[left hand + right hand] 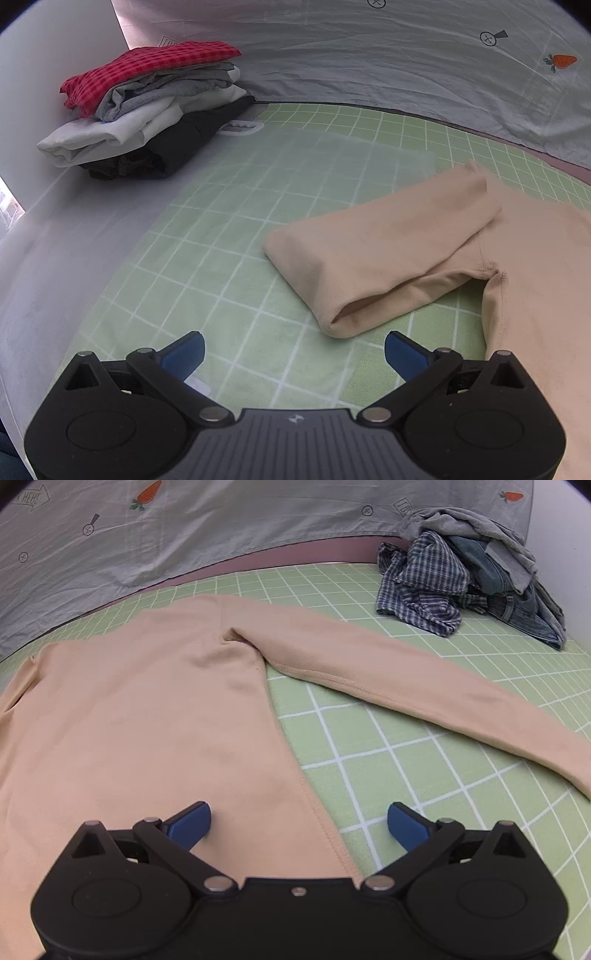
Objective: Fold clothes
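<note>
Left wrist view. The left claw (pixel 294 352) stands wide, its blue-padded fingers (pixel 184 356) apart over the green grid mat (pixel 229 229), with nothing between them. A peach long-sleeved top (pixel 535 295) lies flat on the mat at the right; its one sleeve (pixel 376 254) is folded back on itself and lies just beyond the claw, slightly to the right, apart from the pads. At the far left a stack of folded clothes (pixel 147 110) rests on the pale surface beside the mat: a red checked piece on top, then grey, white and black ones beneath. A grey sheet printed with carrots (pixel 406 59) rises behind the mat.

Right wrist view. The right claw (pixel 299 823) is likewise wide and holds nothing. Its left finger (pixel 190 825) hangs over the body of the peach top (pixel 147 720); its right finger hangs over bare green mat (pixel 406 760), and the garment's side hem runs between the two. The other sleeve (pixel 424 686) lies stretched out flat, running to the right edge. At the far right an unfolded heap of clothes (pixel 472 587) sits on the mat: a blue checked shirt, denim and a grey garment. The carrot-printed sheet (pixel 184 535) fills the far background.
</note>
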